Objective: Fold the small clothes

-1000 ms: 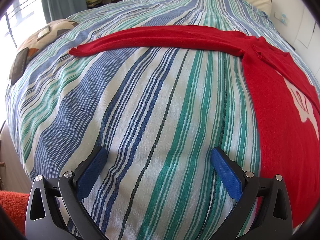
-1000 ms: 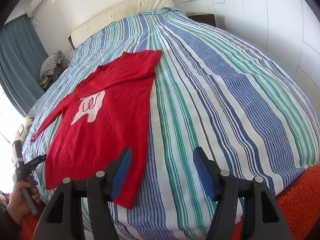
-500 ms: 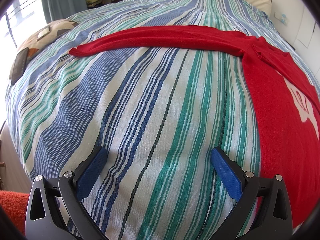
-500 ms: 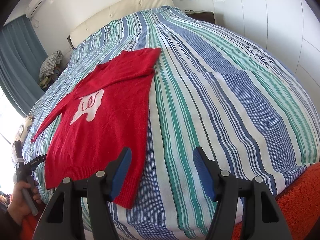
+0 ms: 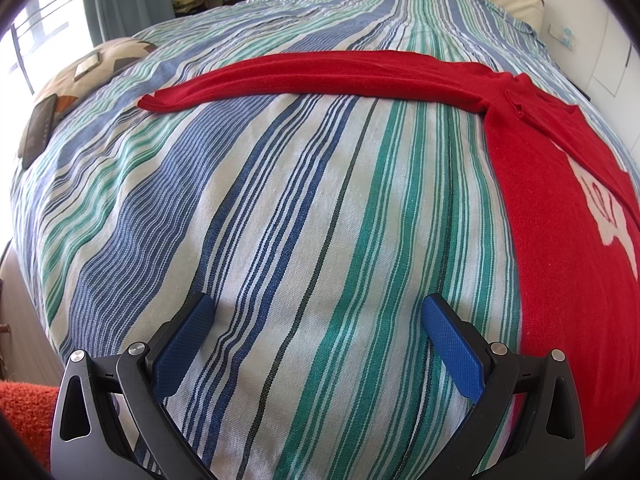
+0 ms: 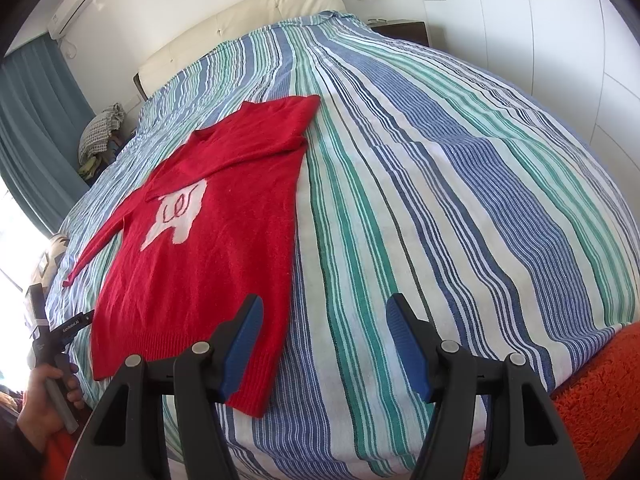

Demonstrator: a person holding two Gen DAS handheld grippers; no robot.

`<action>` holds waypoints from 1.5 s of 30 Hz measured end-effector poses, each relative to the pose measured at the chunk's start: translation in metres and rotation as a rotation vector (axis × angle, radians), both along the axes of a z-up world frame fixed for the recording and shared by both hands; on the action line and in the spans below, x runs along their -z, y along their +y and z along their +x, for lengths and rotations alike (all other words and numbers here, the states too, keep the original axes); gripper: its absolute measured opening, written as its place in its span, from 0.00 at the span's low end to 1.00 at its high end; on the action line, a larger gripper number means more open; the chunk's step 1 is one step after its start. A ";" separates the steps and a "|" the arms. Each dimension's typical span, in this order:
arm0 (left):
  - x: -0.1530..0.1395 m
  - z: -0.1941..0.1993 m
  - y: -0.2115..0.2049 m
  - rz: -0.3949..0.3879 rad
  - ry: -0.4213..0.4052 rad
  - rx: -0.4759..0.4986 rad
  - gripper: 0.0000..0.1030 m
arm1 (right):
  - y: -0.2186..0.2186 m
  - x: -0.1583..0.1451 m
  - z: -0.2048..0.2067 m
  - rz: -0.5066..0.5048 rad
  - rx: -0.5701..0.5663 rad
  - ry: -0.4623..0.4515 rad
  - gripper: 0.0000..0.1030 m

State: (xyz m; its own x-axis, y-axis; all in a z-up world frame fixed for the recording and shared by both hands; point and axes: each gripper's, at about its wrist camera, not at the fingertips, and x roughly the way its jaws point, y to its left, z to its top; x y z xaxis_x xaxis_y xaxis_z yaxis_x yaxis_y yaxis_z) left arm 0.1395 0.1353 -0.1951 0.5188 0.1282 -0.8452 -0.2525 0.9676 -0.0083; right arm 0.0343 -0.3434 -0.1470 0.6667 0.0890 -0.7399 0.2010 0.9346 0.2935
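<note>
A small red sweater (image 6: 208,240) with a white motif lies flat on the striped bedspread (image 6: 420,200). One sleeve is folded across its chest; the other sleeve (image 5: 320,74) stretches out to the side. My left gripper (image 5: 316,316) hovers open over bare bedspread, left of the sweater's body (image 5: 568,260), nothing between its blue pads. My right gripper (image 6: 324,320) is open just off the sweater's hem corner, its left pad (image 6: 244,344) over the red fabric's edge without pinching it.
A patterned cushion (image 5: 92,68) with a dark phone-like slab (image 5: 38,130) sits at the bed's left side. Headboard (image 6: 240,24) and folded checked cloth (image 6: 100,132) lie at the far end. Orange rug (image 6: 592,404) below the bed's edge. A hand (image 6: 44,396) holds the other gripper's handle.
</note>
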 end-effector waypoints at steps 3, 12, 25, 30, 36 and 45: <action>0.000 0.000 0.000 0.000 0.000 0.000 1.00 | 0.000 0.001 -0.001 0.004 0.001 0.003 0.62; -0.001 0.000 0.000 -0.007 0.004 0.002 1.00 | -0.001 0.002 0.000 0.008 0.004 0.006 0.62; -0.034 0.036 0.199 -0.729 -0.155 -0.384 0.98 | 0.001 0.009 0.005 0.013 -0.004 0.027 0.63; -0.003 0.079 0.242 -0.743 -0.124 -0.539 0.96 | 0.010 0.012 0.009 -0.010 -0.030 0.040 0.63; -0.013 0.130 0.231 -0.601 -0.113 -0.471 0.02 | 0.015 0.016 0.012 -0.032 -0.055 0.063 0.63; -0.192 0.198 0.047 -0.376 -0.317 0.107 0.02 | 0.015 0.023 0.016 0.040 -0.091 0.063 0.63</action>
State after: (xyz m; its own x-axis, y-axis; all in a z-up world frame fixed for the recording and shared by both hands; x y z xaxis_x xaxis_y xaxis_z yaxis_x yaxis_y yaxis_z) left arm 0.3371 0.1826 -0.0030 0.7509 -0.2229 -0.6216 -0.0809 0.9032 -0.4216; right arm 0.0499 -0.3282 -0.1704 0.6070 0.1774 -0.7746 0.1349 0.9376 0.3204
